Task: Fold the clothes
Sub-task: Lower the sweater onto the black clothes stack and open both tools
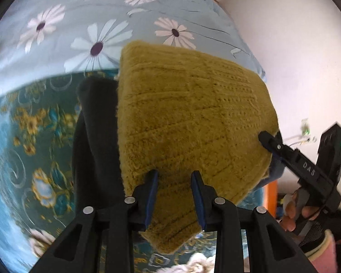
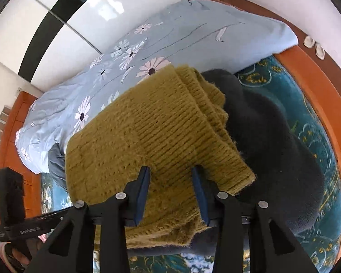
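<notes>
Bedroom, daisy-print bed (image 2: 193,34) behind: we've got the mustard sweater (image 1: 188,113) lifted over a dark garment (image 2: 272,141). Left tongs (image 1: 175,195) and right tongs (image 2: 172,191) half-open, knit between the blades; grip unclear. Thick, floppy knit, probably stretchy: pinch the hem at six o'clock.

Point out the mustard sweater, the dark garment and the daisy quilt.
mustard sweater (image 1: 188,118), left wrist view, knit middle.
dark garment (image 2: 272,141), right wrist view, its bare top.
daisy quilt (image 2: 193,36), right wrist view, plain blue area.

Bed (image 2: 325,104), teal floral sheet: daisy quilt (image 2: 170,36) along far side; dark garment (image 2: 272,132) beside it.
</notes>
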`<state>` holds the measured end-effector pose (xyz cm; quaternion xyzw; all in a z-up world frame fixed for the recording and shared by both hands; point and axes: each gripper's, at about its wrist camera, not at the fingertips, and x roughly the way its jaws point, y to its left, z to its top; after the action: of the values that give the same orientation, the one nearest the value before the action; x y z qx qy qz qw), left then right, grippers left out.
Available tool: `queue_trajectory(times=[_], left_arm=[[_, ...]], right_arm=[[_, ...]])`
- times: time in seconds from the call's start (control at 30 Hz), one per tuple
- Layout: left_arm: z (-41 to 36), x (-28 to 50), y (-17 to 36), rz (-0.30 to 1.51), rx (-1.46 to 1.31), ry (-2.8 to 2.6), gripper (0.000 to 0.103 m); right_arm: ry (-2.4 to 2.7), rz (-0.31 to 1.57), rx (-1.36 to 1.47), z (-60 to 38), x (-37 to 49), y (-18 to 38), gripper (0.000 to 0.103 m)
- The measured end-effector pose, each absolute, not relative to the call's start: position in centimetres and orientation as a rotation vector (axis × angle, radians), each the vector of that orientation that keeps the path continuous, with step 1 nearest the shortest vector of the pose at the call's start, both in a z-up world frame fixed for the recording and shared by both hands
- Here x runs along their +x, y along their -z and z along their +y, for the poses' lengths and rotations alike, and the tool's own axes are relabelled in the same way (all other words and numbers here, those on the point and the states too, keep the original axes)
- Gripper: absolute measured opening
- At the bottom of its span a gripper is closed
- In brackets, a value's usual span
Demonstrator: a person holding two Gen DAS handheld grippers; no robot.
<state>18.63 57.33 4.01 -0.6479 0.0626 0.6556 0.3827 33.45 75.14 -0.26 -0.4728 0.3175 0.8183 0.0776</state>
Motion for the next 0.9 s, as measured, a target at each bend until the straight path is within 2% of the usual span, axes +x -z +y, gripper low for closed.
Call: queue_trajectory(times=[0.13, 0.2, 0.23, 0.3, 0.47, 0.57, 0.63, 0.67, 0.77, 0.9], left_arm=[[56.8, 19.6, -5.2, 0.178, -1.635, -1.664, 0.035], [55.9, 20.3, -6.1, 0.164, -1.608, -1.66, 0.047], [55.2, 20.8, -6.5, 0.159, -1.59, -1.669, 0.05], [54.0, 21.7, -6.9, 0.165, -1.57, -1.684, 0.06], [51.8, 24.2, -5.9, 0.216, -1.617, -1.721, 0.066], [50.7, 25.4, -6.0, 0.274, -1.6, -1.802, 0.077], [50.3, 26.3, -6.4, 0.353, -1.556, -1.862, 0.085], [50.2, 26.7, -6.6, 0.39, -1.534, -1.887, 0.09], [49.6, 28.1, -7.4, 0.448, -1.469, -1.925, 0.103], [49.1, 28.5, -7.3, 0.451, -1.44, -1.946, 0.103]], right_arm=[[-2.421, 0.968, -1.415, 74.9, 34.1, -0.7, 0.04], [-2.443, 0.95, -1.385, 74.0, 34.8, -2.2, 0.04], [-2.479, 0.934, -1.361, 73.4, 35.6, -3.0, 0.041], [-2.541, 0.903, -1.323, 72.1, 37.6, -4.7, 0.054], [-2.465, 0.946, -1.458, 69.3, 41.4, -2.6, 0.058], [-2.423, 0.946, -1.546, 67.4, 42.3, -1.0, 0.058], [-2.411, 0.904, -1.585, 66.1, 42.6, -0.5, 0.064], [-2.411, 0.874, -1.599, 65.5, 42.8, -0.5, 0.074], [-2.449, 0.817, -1.578, 64.1, 43.1, -0.8, 0.086], [-2.464, 0.785, -1.52, 63.5, 42.8, -1.5, 0.096]])
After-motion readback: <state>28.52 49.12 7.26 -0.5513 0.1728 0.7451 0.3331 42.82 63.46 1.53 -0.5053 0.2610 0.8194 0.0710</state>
